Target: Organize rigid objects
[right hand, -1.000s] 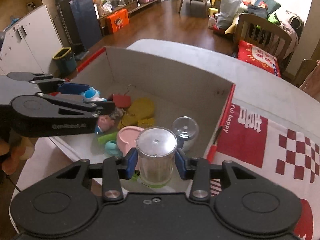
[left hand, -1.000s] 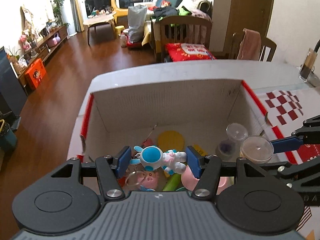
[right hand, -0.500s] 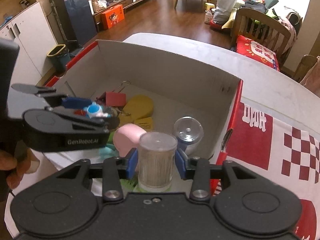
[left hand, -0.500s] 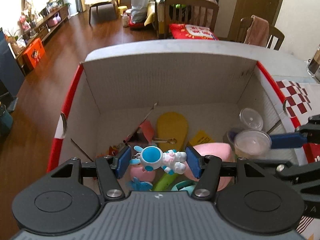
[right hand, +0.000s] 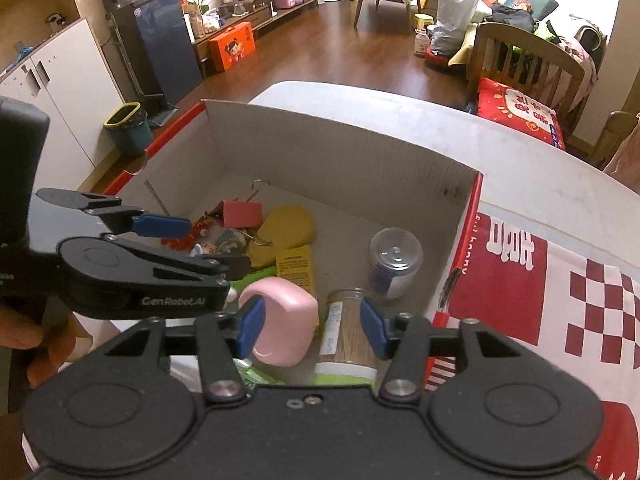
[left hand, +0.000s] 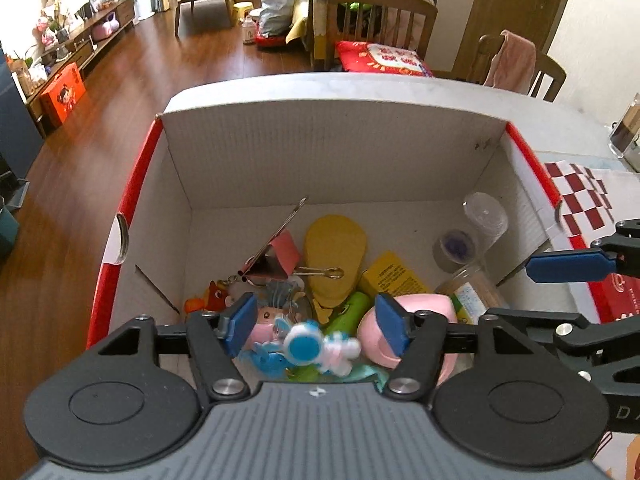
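Over corrugated cardboard box (left hand: 332, 152), left gripper (left hand: 316, 326) opening, plastic rabbit figure (left hand: 316, 348) unpinched, right gripper (right hand: 312, 326) opening above cylindrical toothpick jar (right hand: 348, 328).

On the side of my left gripper (right hand: 168, 236) I can read "GenRobot.AI" in pale letters. The red and white cloth (right hand: 532, 280) on the bench beside the box shows part of a word, "happy", along its edge. The yellow card's (right hand: 297, 267) print is too small to read.

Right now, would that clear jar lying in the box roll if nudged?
Probably: the clear jar lies on its round side. The pink case beside it might stop it. Smooth plastic looks slippery, likely light.
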Tool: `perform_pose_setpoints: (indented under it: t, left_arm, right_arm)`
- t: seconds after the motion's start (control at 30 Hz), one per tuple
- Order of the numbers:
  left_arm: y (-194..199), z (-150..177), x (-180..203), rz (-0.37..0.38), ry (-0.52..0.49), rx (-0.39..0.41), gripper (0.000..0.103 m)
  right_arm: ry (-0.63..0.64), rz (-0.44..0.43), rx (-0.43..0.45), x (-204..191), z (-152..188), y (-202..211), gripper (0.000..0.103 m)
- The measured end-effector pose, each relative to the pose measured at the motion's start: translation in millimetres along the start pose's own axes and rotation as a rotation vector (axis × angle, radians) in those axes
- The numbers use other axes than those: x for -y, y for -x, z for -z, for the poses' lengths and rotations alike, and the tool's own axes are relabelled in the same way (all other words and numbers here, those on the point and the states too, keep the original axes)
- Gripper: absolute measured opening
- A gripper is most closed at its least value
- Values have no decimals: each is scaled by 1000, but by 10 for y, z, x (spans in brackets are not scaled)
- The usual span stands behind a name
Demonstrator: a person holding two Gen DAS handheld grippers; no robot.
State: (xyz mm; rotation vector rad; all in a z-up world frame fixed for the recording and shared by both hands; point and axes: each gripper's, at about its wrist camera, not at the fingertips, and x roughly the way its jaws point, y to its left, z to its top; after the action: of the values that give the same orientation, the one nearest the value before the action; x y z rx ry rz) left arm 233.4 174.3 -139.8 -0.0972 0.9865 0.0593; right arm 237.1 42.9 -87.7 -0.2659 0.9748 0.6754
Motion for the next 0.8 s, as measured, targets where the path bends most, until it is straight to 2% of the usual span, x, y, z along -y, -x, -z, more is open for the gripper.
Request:
perform_pose_setpoints:
  t: [0.37,0.6,0.7,0.8]
  left_arm:
    - [362,74,34,21,16,59,66]
    - [682,156,95,34,15,123,67]
    - [831,179,117,41,23,157,76]
    - [970,217,153,36,22,188,77]
  right_arm:
    - [22,-30,58,-7,74,319,64]
    - [79,-43,132,-82,161,614,79]
    - [90,-56,159,-90,196,715,83]
    - [97,-67,191,-82,253,822,86]
